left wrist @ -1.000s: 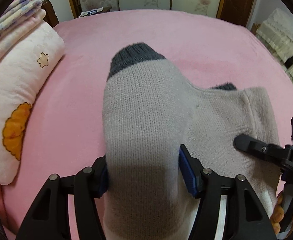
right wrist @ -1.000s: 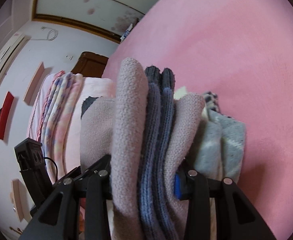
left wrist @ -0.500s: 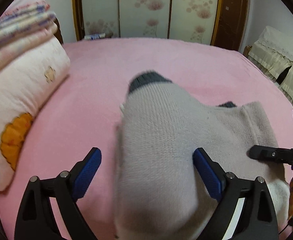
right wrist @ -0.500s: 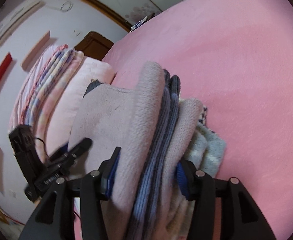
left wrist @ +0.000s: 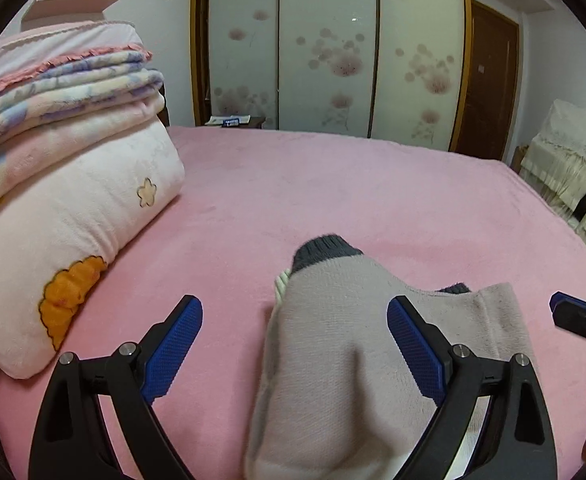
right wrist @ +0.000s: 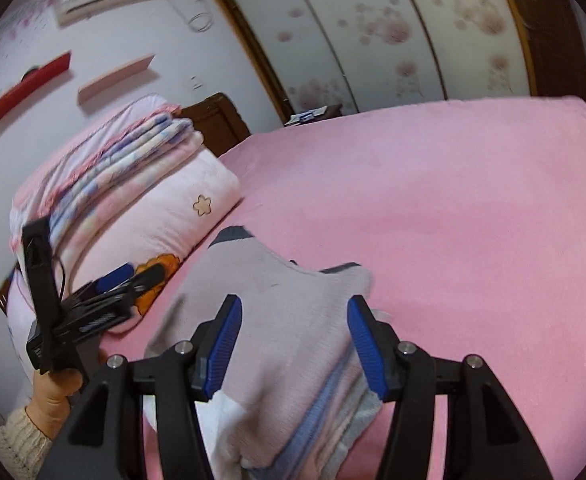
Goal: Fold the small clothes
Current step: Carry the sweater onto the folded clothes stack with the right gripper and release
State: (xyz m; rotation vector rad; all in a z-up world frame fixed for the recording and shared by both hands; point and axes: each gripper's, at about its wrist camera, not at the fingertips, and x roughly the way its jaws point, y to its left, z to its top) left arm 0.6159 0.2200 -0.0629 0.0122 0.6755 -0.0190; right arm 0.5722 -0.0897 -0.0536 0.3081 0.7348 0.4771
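A pale grey-pink sock with a dark grey toe (left wrist: 333, 336) lies folded on top of a small stack of clothes on the pink bed (left wrist: 333, 200). In the right wrist view the stack (right wrist: 277, 340) shows blue and light grey layers under the sock. My left gripper (left wrist: 293, 340) is open, above and just behind the sock, its right pad over the sock's edge. My right gripper (right wrist: 291, 340) is open, its blue pads on either side of the stack without pinching it. The left gripper also shows in the right wrist view (right wrist: 129, 276), and a right fingertip (left wrist: 573, 316) in the left wrist view.
A pink pillow with an orange flower (left wrist: 73, 240) and folded blankets (left wrist: 61, 92) lie at the left. Wardrobe doors (left wrist: 333, 48) stand beyond the bed. A cream covered chair (left wrist: 573, 176) is at the right. Pink bedspread stretches far and right.
Both grippers have opened and let go of the socks. The stack now rests on the bed. Both grippers have pulled back and tilted up, so more of the room shows.
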